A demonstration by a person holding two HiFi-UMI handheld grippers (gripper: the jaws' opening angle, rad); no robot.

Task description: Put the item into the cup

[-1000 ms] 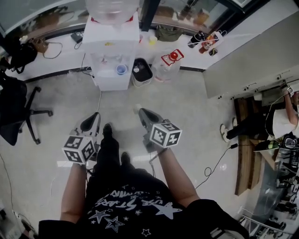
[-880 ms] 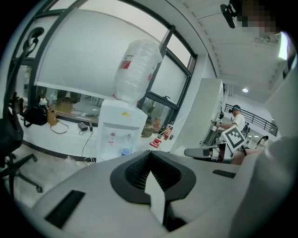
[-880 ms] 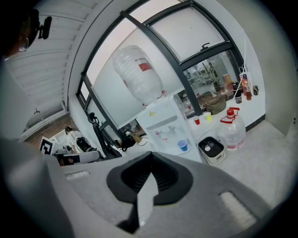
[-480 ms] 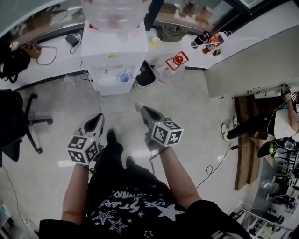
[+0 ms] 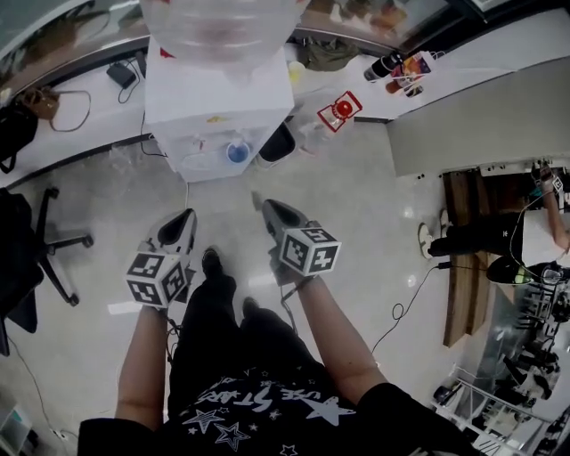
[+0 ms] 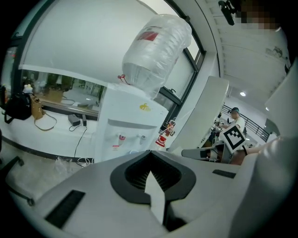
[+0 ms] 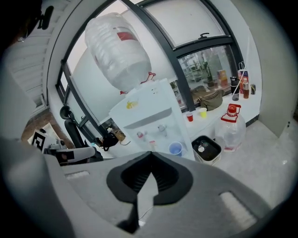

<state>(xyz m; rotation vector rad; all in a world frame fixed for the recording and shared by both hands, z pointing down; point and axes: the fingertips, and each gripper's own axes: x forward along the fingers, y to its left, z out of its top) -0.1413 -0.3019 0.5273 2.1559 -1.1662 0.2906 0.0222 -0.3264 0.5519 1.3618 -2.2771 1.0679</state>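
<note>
In the alcove of the water dispenser [image 5: 209, 98], right under the 2 taps, sits the blue cup [image 5: 237, 152], standing upright. The dispenser is at the far edge of the floor, up against the window ledge, with a big clear bottle [image 5: 218, 27] upside down on top.

The person stands facing it with a gripper in each hand, both held low out front and well apart from the cup. On the left gripper [image 5: 183, 216] the fingers are pulled together with just a thin slit between them and nothing in there. Same deal on the right gripper [image 5: 260, 204]: fingers together, empty. Honestly can't tell which thing is the item, since neither gripper has it.

On the floor just right of the dispenser there's a black bin [image 5: 281, 141], then a clear jug with a red cap [image 5: 334, 111]. On the ledge behind are a red cup [image 7: 189, 116] and a yellow cup [image 7: 202, 112], side by side. An office chair [image 5: 36, 258] sits at the left edge of the floor.
</note>
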